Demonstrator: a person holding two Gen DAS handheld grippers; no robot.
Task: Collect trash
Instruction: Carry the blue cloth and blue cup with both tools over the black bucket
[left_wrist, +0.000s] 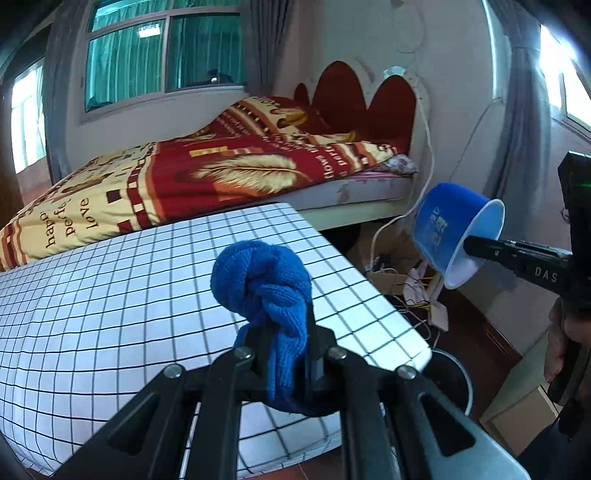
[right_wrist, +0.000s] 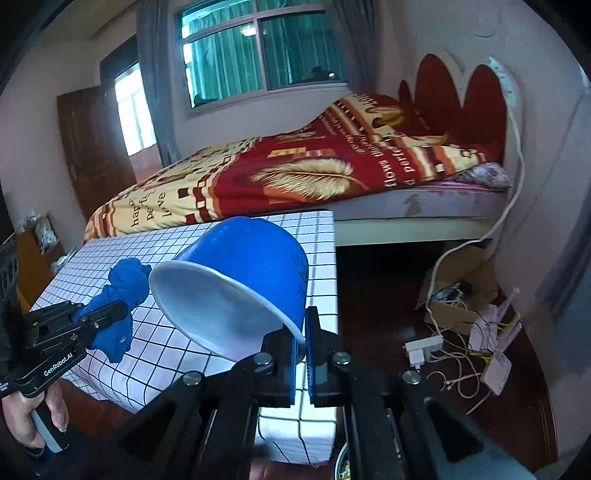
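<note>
Looking through the left wrist view, you see your left gripper (left_wrist: 286, 332) at lower centre, jaws clamped on a knotted blue cloth (left_wrist: 264, 273) above the grid-patterned table (left_wrist: 110, 295). A bed (left_wrist: 184, 177) with a red and cream quilt fills the upper half; the blue cup (left_wrist: 448, 229) hangs at the right edge.

In the right wrist view, your right gripper (right_wrist: 303, 343) pinches the cup (right_wrist: 243, 273) by its rim, mouth tilted toward the lens. Cables (right_wrist: 454, 354) litter the dark floor (right_wrist: 376, 280) at lower right.
</note>
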